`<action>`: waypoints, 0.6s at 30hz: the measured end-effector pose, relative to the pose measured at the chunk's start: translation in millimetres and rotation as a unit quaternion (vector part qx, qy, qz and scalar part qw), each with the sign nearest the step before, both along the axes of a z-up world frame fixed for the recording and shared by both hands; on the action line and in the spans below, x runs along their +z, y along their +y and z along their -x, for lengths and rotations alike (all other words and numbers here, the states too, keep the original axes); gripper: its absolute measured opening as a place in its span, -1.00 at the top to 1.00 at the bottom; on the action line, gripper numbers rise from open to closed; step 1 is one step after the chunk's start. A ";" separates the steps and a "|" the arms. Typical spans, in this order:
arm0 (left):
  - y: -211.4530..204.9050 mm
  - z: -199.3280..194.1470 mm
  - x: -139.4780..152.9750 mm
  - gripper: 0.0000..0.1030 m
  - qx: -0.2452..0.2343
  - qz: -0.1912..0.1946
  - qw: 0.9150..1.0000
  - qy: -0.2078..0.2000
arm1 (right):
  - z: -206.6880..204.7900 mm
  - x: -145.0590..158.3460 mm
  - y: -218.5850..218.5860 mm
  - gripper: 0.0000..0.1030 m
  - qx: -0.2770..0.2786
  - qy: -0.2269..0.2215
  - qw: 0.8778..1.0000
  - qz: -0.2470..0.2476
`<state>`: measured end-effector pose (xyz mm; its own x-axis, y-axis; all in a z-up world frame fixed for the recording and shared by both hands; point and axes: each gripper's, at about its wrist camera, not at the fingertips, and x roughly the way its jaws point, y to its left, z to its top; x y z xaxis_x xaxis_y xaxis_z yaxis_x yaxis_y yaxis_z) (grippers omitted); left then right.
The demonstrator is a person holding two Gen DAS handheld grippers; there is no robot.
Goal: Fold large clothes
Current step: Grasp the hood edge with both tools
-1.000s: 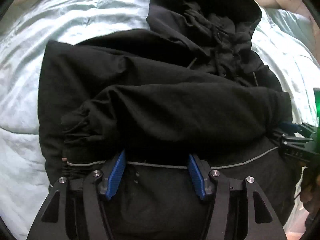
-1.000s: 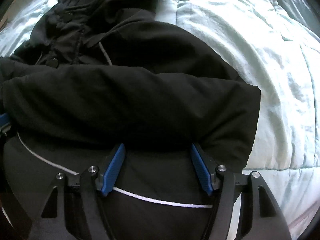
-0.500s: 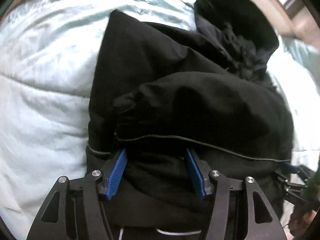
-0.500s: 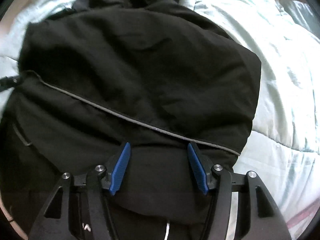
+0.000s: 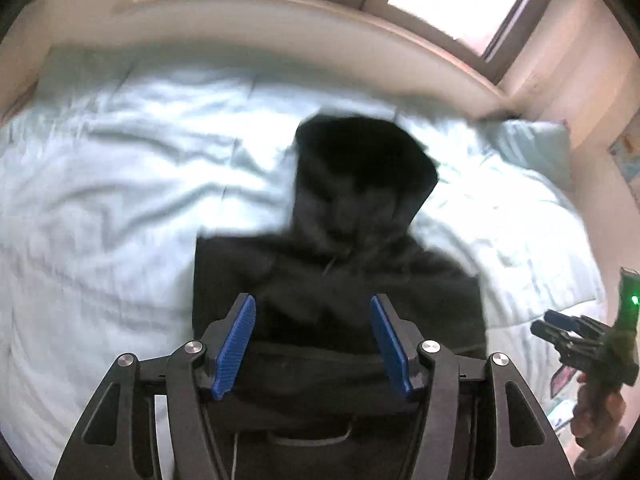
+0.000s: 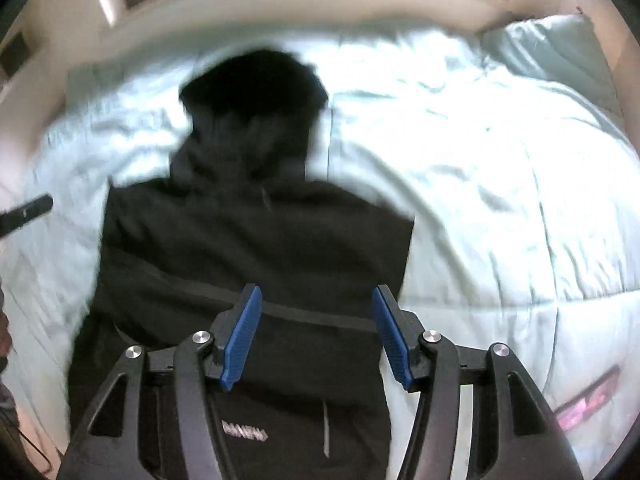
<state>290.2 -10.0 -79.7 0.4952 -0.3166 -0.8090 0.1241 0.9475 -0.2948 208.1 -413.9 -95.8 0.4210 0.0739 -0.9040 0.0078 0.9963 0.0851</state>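
Note:
A black hooded jacket [image 5: 340, 280] lies on the pale blue duvet, hood toward the headboard; it also shows in the right wrist view [image 6: 248, 248]. Its lower part hangs up in front of both cameras, lifted above the bed. My left gripper [image 5: 314, 346] has its blue pads wide apart with black cloth behind them. My right gripper [image 6: 316, 338] stands the same way, over the hem with white lettering [image 6: 244, 436]. Whether cloth is pinched lower in the jaws is hidden. The right gripper also appears at the right edge of the left wrist view [image 5: 580, 344].
The pale blue duvet [image 5: 100, 200] covers the bed. A curved headboard [image 5: 320, 16] and windows lie beyond. A pillow [image 6: 548, 52] sits at the far right corner. The left gripper's tip [image 6: 28, 212] shows at the left edge.
Both grippers have risen and pulled back from the jacket. The view now takes in the whole bed and headboard. The jacket's lower part has come up with them.

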 end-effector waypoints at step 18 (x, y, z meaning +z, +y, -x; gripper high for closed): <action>-38.9 -247.5 -95.7 -0.19 -0.015 0.020 0.999 0.032 | -232.3 -80.3 -5.2 -0.17 -0.094 -0.010 0.993 -0.065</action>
